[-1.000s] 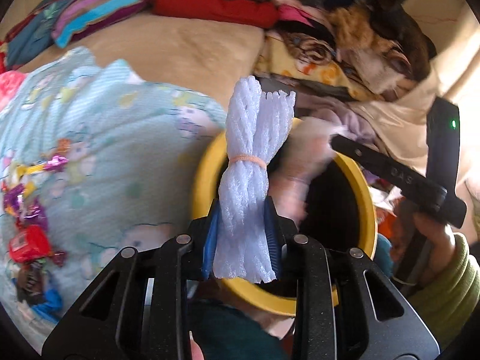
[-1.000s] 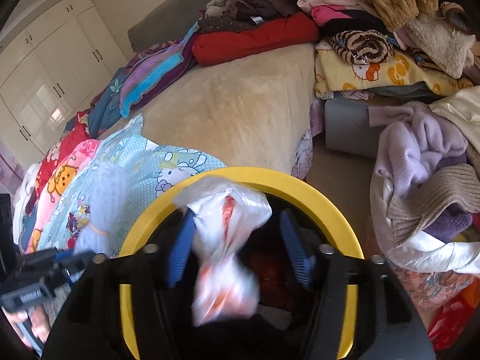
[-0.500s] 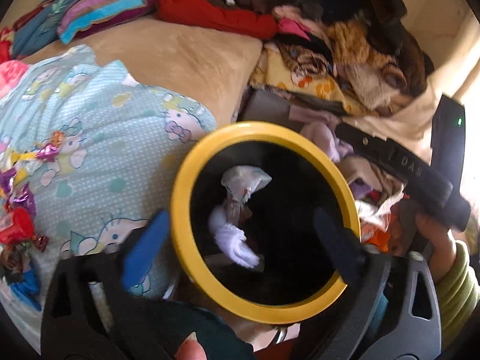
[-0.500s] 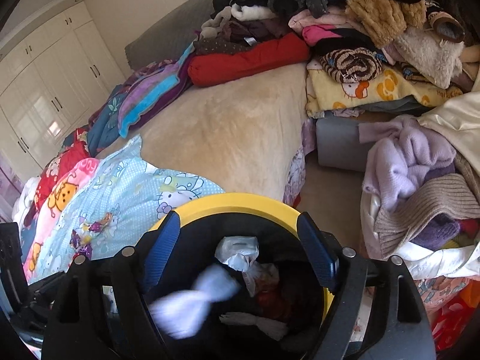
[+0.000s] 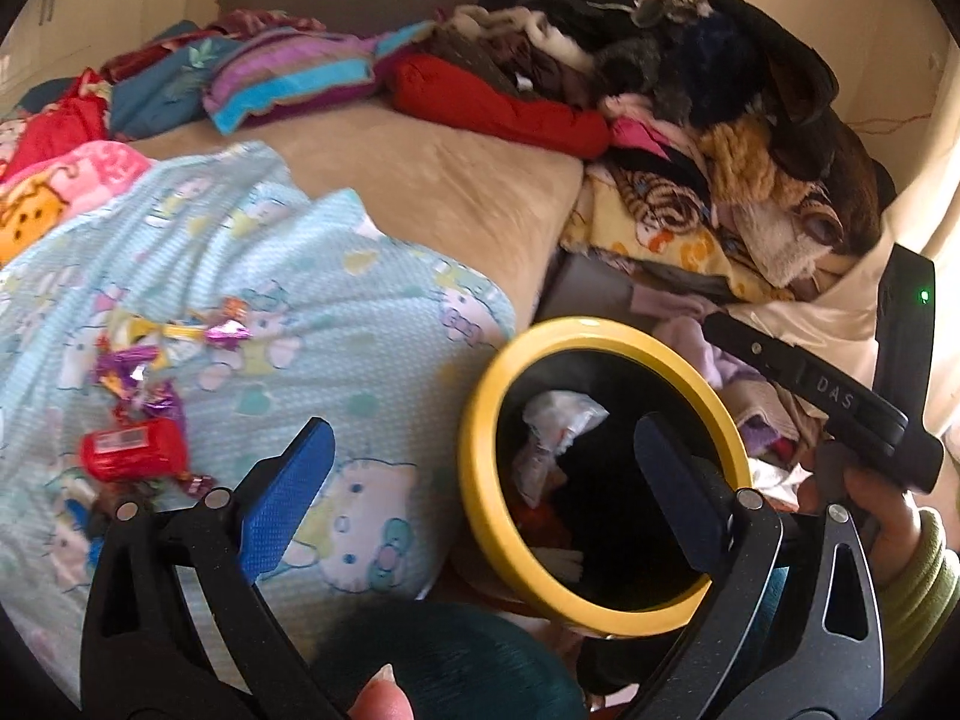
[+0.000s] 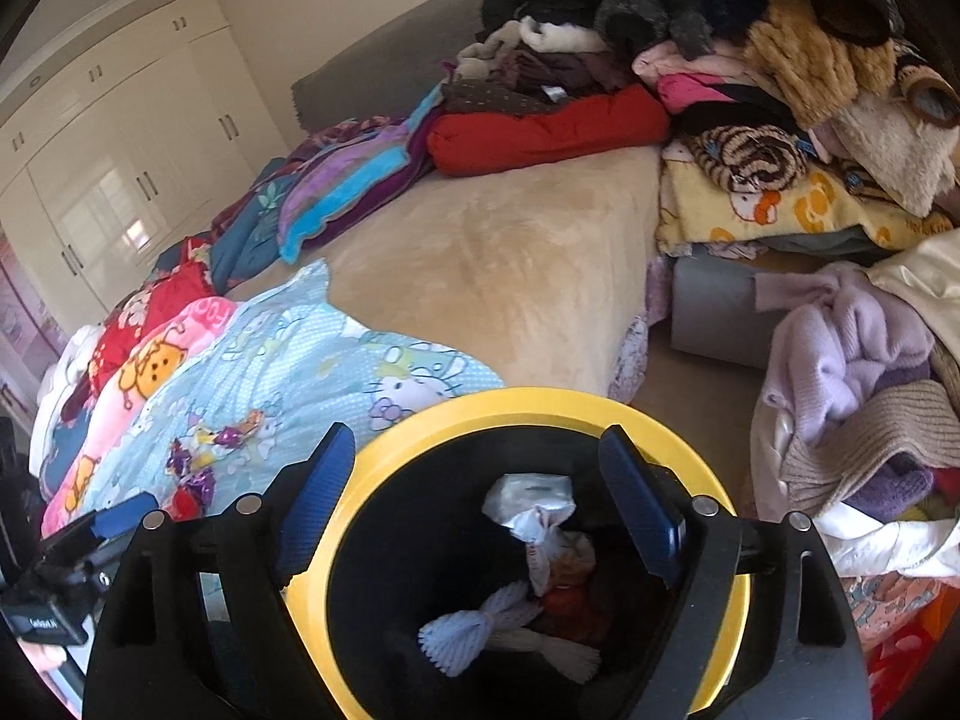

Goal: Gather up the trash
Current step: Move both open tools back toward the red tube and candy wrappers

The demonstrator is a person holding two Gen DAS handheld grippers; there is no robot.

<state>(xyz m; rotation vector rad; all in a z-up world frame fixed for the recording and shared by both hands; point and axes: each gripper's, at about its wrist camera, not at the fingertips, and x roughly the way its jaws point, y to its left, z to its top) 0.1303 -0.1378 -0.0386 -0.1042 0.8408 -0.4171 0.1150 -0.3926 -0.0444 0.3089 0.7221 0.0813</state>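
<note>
A bin with a yellow rim [image 5: 475,468] [image 6: 540,403] and a black inside stands beside the bed. In it lie a crumpled plastic bag [image 6: 531,510] [image 5: 558,420] and a white foam net bundle [image 6: 474,630]. My left gripper [image 5: 480,438] hangs open and empty, straddling the bin's left rim and the blue blanket. Above the bin's mouth my right gripper [image 6: 477,444] holds nothing, its jaws still opening. Shiny candy wrappers [image 5: 144,372] [image 6: 198,468] and a red packet [image 5: 132,456] lie on the blue blanket [image 5: 270,276].
Heaped clothes [image 5: 690,96] and folded blankets line the bed's far side and right. A lilac sweater [image 6: 852,348] and more laundry lie right of the bin. The tan bedspread [image 6: 510,264] is bare. White wardrobes [image 6: 120,138] stand at the far left.
My left gripper let go of the foam net and my right let go of the plastic bag; both fell into the bin. Both grippers rose, and the left one swung towards the blanket.
</note>
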